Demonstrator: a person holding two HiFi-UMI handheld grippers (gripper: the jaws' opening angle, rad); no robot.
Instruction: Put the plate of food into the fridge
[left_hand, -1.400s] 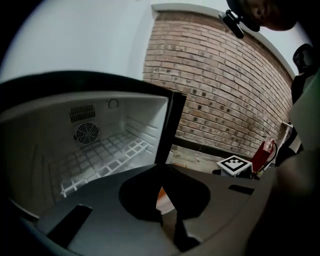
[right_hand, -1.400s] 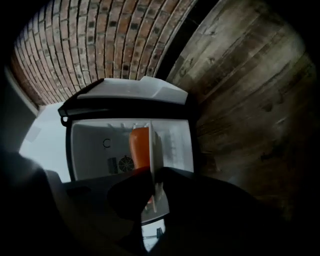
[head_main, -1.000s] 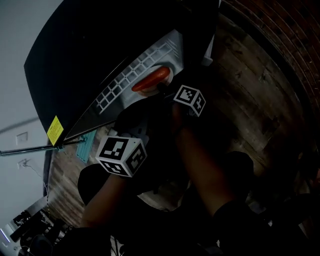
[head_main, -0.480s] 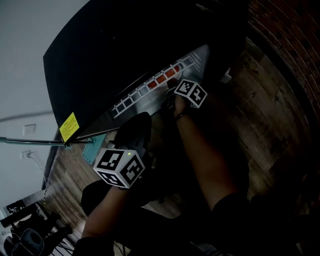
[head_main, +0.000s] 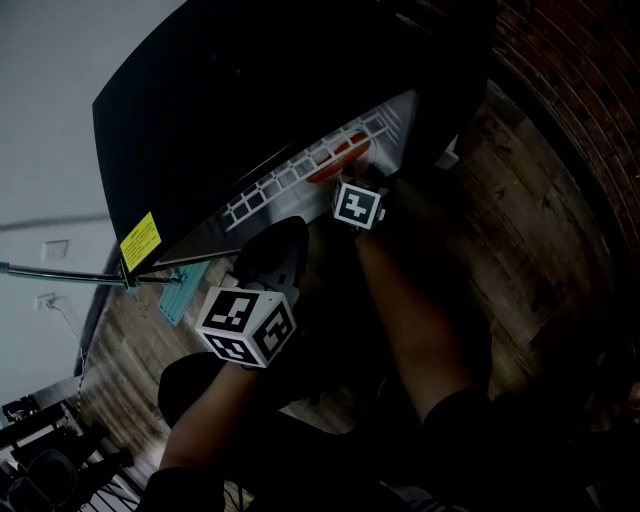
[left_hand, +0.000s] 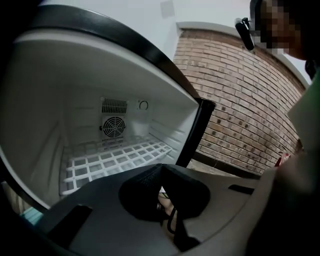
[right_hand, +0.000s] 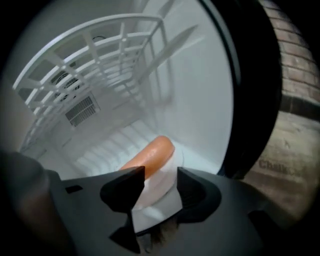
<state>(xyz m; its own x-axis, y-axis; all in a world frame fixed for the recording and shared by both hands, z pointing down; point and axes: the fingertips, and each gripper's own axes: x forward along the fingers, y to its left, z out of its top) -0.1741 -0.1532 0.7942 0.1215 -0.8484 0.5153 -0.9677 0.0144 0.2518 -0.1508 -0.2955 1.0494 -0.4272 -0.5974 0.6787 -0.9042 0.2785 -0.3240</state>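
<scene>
Right tool (right_hand: 157, 181): jaws opening, with the near rim of the plate (right_hand: 171, 162) between them; the pads do not look pressed on it.
Left tool (left_hand: 161, 171): jaws together, nothing between them, held back in front of the open fridge (left_hand: 45, 100).
Plate: white, inside the fridge on its floor, near the right wall and under the wire shelf (right_hand: 90, 55).
Food (right_hand: 151, 154): one orange, sausage-shaped piece lying on the plate, pointing inward; in the head view it shows through the shelf bars.
Fridge: white inside, black rim, a round fan (left_hand: 114, 126) in the back wall.
Surroundings: brick wall (left_hand: 245, 110) to the right, wood floor (head_main: 520, 220) below.
</scene>
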